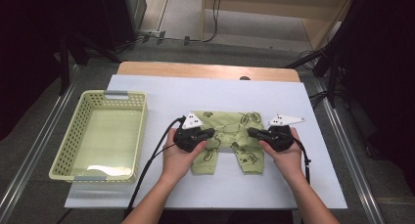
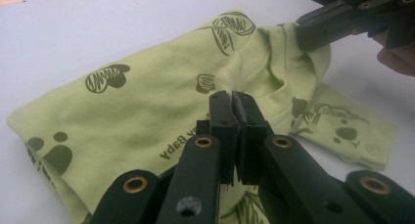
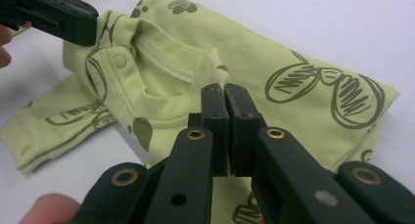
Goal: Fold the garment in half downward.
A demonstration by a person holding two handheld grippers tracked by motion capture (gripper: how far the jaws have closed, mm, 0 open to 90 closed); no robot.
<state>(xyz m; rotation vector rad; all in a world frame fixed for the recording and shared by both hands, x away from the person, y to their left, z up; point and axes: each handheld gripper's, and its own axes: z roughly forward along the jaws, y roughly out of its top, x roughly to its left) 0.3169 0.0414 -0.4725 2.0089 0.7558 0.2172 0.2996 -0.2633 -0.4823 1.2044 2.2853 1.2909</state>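
Note:
A light green baby top (image 1: 230, 120) with dark prints lies on the white tabletop (image 1: 161, 92), its two sleeves pointing toward the person. My left gripper (image 1: 211, 132) is shut on a pinch of fabric at the left side of the neckline (image 2: 235, 98). My right gripper (image 1: 250, 131) is shut on the fabric at the other side of the neckline (image 3: 226, 92). In the left gripper view the right gripper (image 2: 306, 35) holds a raised fold of the top (image 2: 147, 101). In the right gripper view the left gripper (image 3: 88, 26) grips the snap-button shoulder of the top (image 3: 303, 53).
A pale yellow perforated basket (image 1: 141, 136) stands at the left of the table. A strip of bare wood (image 1: 205, 70) runs along the table's far edge. Black cables trail from both grippers toward the near edge. Metal rails flank the table on both sides.

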